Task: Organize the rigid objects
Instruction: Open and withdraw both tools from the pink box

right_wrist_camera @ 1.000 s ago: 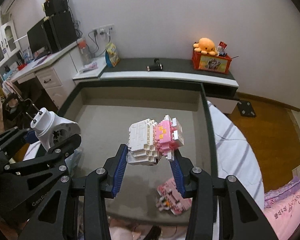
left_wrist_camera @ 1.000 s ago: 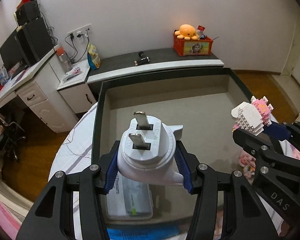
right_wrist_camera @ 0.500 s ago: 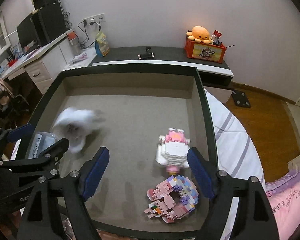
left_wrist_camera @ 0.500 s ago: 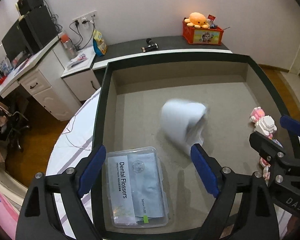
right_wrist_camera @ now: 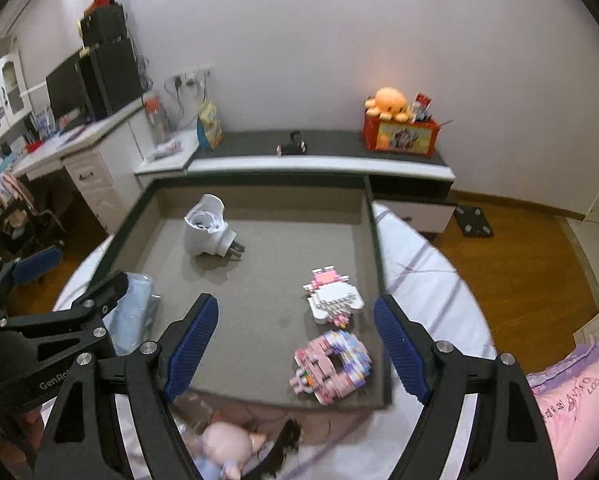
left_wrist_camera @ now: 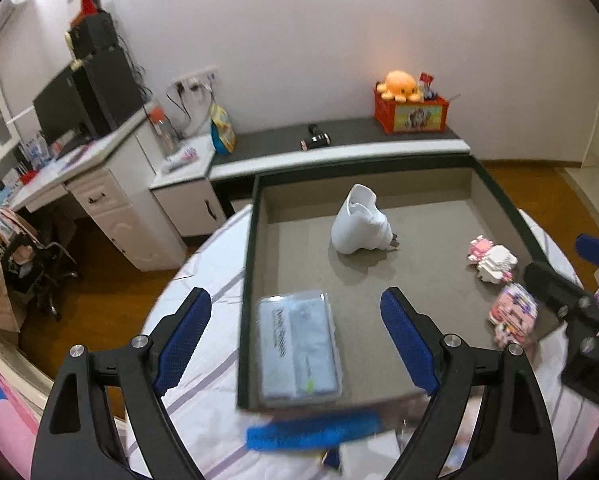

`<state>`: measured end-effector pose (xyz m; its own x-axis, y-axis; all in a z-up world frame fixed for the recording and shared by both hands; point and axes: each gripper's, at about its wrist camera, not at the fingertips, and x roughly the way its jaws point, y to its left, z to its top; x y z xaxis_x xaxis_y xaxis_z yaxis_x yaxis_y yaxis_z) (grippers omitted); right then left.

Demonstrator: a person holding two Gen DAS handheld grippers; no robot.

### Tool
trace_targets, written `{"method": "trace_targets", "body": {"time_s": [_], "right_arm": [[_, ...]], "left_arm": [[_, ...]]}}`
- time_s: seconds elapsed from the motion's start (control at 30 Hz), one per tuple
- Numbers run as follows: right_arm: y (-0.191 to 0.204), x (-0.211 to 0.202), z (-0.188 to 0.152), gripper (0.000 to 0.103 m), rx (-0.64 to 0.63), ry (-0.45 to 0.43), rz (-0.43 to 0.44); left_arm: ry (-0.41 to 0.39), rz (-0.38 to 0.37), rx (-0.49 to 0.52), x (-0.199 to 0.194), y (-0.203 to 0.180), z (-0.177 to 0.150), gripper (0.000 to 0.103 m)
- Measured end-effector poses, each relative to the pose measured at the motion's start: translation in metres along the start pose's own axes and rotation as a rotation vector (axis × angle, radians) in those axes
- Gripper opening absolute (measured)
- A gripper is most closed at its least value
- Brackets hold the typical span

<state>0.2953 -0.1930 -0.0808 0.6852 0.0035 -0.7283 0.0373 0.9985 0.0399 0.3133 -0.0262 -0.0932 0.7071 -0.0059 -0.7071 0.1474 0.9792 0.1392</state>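
A white plug adapter (left_wrist_camera: 361,224) lies on its side in the grey tray (left_wrist_camera: 419,280); it also shows in the right wrist view (right_wrist_camera: 207,226). A white and pink brick figure (right_wrist_camera: 333,298) lies in the tray (right_wrist_camera: 259,320), with a second pink brick model (right_wrist_camera: 333,362) near the tray's front right; both show in the left wrist view (left_wrist_camera: 493,258) (left_wrist_camera: 513,314). A clear box of dental flossers (left_wrist_camera: 297,344) lies front left. My left gripper (left_wrist_camera: 295,340) is open and empty above the box. My right gripper (right_wrist_camera: 295,344) is open and empty above the tray's front.
The tray sits on a white striped bedsheet (right_wrist_camera: 427,264). A doll (right_wrist_camera: 235,446) lies in front of the tray. A blue flat item (left_wrist_camera: 313,430) lies by the tray's front edge. A low shelf (right_wrist_camera: 319,152) with a red box stands behind, a desk at left.
Both grippers opened and let go: the plug adapter and the brick figure dropped into the tray. Both grippers have since pulled back and up from the tray.
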Motion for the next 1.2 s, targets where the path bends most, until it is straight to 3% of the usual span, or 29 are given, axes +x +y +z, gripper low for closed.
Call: {"method": "trace_targets", "body": {"time_s": [0.37,0.6,0.9,1.2], "right_arm": [[0.001,-0.114,-0.058,0.082,0.031,-0.144,-0.015],[0.011,-0.166,-0.100,0.082,0.035,-0.186,-0.010],[0.017,-0.195,-0.132,0.082,0.029,-0.187,0.000],[0.022,-0.190,-0.132,0.082,0.007,-0.173,-0.017]], "left_arm": [[-0.207,0.024,-0.039,-0.122,0.011,-0.061,0.101],[-0.271,0.022,-0.059,-0.174,0.011,-0.098,0.103],[-0.276,-0.015,-0.079,-0.197,0.007,-0.125,0.103],[-0.259,-0.017,-0.087,-0.194,0.007,-0.127,0.103]]}}
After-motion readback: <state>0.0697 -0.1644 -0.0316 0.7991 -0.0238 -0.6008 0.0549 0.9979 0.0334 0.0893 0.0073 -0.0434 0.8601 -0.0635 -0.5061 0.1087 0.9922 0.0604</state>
